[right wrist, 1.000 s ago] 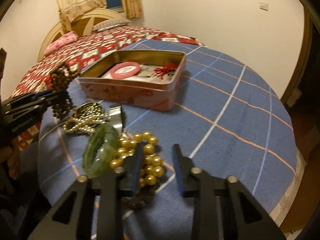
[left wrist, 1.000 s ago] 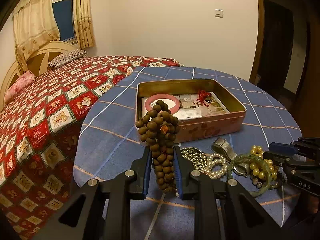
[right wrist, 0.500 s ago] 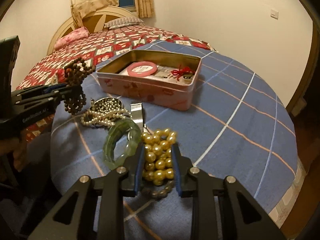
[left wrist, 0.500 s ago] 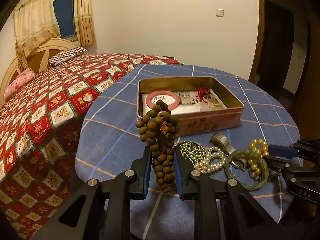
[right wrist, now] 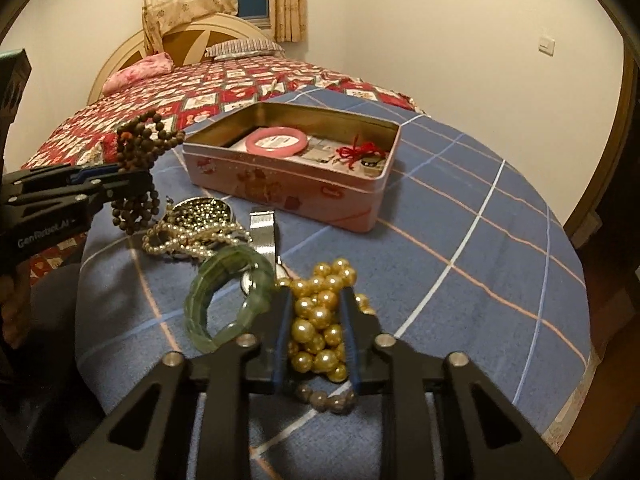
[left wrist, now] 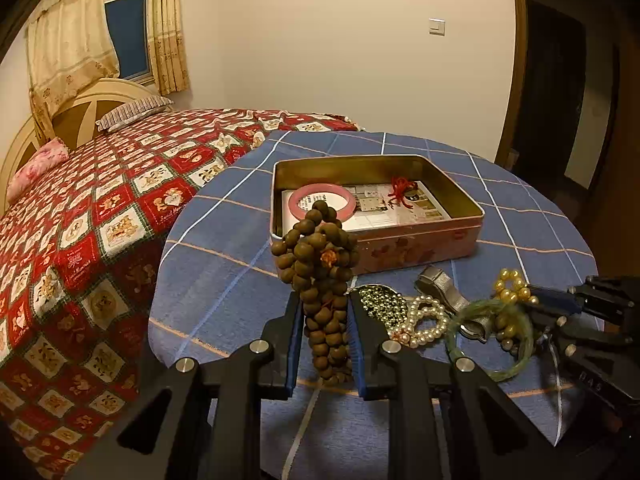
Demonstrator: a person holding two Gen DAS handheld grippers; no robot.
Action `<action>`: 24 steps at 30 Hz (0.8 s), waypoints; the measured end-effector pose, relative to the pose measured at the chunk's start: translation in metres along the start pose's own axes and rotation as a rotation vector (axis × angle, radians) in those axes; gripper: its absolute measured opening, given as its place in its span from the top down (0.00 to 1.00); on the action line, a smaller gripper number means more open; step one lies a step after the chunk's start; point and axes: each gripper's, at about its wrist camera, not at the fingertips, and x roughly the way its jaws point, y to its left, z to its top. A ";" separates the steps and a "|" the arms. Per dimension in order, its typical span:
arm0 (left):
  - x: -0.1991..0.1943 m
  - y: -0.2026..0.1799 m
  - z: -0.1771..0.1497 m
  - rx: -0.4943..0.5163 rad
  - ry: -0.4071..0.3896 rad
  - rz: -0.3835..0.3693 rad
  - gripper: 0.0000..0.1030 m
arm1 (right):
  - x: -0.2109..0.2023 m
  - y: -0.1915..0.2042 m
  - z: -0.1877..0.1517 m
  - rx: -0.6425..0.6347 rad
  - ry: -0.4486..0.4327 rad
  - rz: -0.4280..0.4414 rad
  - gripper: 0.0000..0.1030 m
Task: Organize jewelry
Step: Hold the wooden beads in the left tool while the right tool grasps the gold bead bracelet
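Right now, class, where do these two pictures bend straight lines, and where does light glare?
Left wrist view: the door frame bows and dark corners vignette. Right wrist view: the tablecloth stripes curve, and lamplight glints off the gold beads.

Round worktop (left wrist: 224, 248), blue checked cloth. On it: open pink tin (left wrist: 420, 246) toward the far side; nearer, green-gold bead pile (right wrist: 206, 211) touching a pearl strand (right wrist: 188, 240), metal watch band (right wrist: 262, 232), green bangle (right wrist: 224, 296) tilted beside it.
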 end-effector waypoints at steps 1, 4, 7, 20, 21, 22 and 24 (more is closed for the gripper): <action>0.000 0.000 0.000 -0.002 0.002 -0.002 0.80 | 0.001 0.000 0.000 -0.001 0.007 0.000 0.87; 0.002 0.000 -0.001 -0.001 0.007 -0.005 0.80 | 0.003 0.003 -0.001 -0.017 0.011 -0.009 0.87; 0.002 0.001 -0.001 -0.003 0.008 -0.005 0.80 | 0.003 0.003 -0.001 -0.006 0.006 -0.003 0.87; 0.002 0.001 0.000 -0.001 0.008 -0.004 0.80 | -0.003 -0.001 0.003 0.007 -0.023 -0.008 0.88; 0.002 0.001 0.000 0.000 0.007 -0.003 0.80 | -0.003 -0.001 0.003 0.006 -0.023 -0.008 0.88; 0.001 0.002 0.000 0.000 0.005 -0.004 0.80 | -0.003 -0.001 0.003 0.006 -0.024 -0.010 0.88; 0.001 0.001 0.000 0.000 0.005 -0.004 0.80 | -0.003 -0.001 0.004 0.007 -0.027 -0.012 0.88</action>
